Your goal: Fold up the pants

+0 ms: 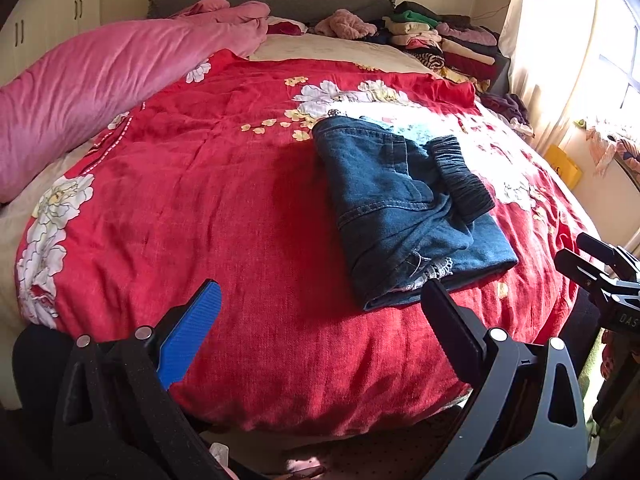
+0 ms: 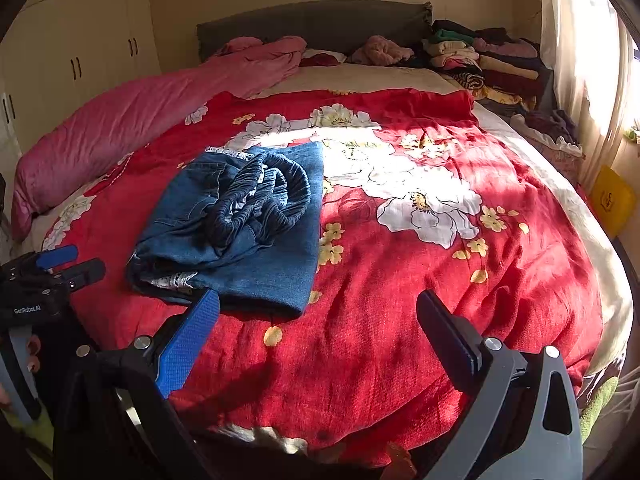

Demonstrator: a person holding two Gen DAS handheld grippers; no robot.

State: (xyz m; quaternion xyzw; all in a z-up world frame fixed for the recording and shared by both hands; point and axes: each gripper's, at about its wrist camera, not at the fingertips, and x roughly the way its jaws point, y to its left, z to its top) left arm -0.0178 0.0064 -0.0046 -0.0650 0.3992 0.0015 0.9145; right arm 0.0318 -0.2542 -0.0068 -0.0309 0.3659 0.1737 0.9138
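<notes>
We hold the left gripper spread wide with nothing between its jaws, hovering over the near edge of the bed, because the pants need no grip at this moment; they lie just beyond it, toward one o'clock in the left wrist view. Our right gripper is equally wide and empty, drawn back to the foot of the bed, with the pants at about eleven o'clock from it. Each gripper shows in the other's view at the edge of the frame, so we judge both are pulled back on either side of the garment to leave it undisturbed. The denim sits as a compact folded bundle on the red floral bedspread, the elastic waistband bunched on top and a strip of lace trim peeking from the near fold; we judge the folding largely done, though the waistband looks rumpled and may want smoothing. The bedspread gives a broad flat surface, which is likely why the work happens in its middle. At twelve o'clock a pink duvet is pushed aside, and toward one o'clock a stack of folded clothes sits by the headboard, a probable home for finished pieces.
</notes>
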